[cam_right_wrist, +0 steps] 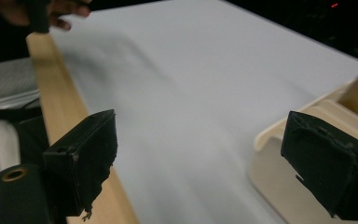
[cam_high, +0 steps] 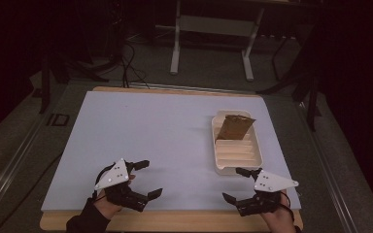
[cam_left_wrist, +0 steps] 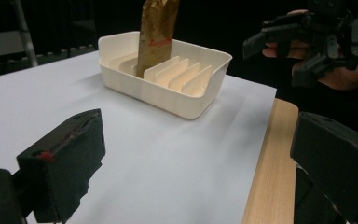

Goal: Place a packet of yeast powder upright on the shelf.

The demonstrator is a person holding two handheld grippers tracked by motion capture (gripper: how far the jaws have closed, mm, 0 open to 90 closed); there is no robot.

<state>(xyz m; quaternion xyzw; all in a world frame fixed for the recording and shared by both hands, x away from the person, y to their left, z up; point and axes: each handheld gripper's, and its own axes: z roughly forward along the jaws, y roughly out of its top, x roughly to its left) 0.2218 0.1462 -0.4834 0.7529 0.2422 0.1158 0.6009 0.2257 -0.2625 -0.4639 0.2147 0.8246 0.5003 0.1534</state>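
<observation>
A cream slotted tray (cam_high: pixel 258 141) sits on the right half of the white sheet (cam_high: pixel 150 141). A brown-gold packet (cam_high: pixel 234 126) stands in its far slots, leaning a little. In the left gripper view the same tray (cam_left_wrist: pixel 200 100) and packet (cam_left_wrist: pixel 156 32) stand ahead. My left gripper (cam_high: pixel 148 178) rests open near the front left edge, nothing between its jaws. My right gripper (cam_high: pixel 239 185) is open at the front right, just before the tray's near end. The right gripper view has the tray's corner (cam_right_wrist: pixel 279 140) by its right jaw.
The sheet covers a wooden table with a bare wood strip (cam_high: pixel 175 221) along the front. Beyond the table stand a white table frame (cam_high: pixel 213 39) and cables (cam_high: pixel 128 63) on a dark floor.
</observation>
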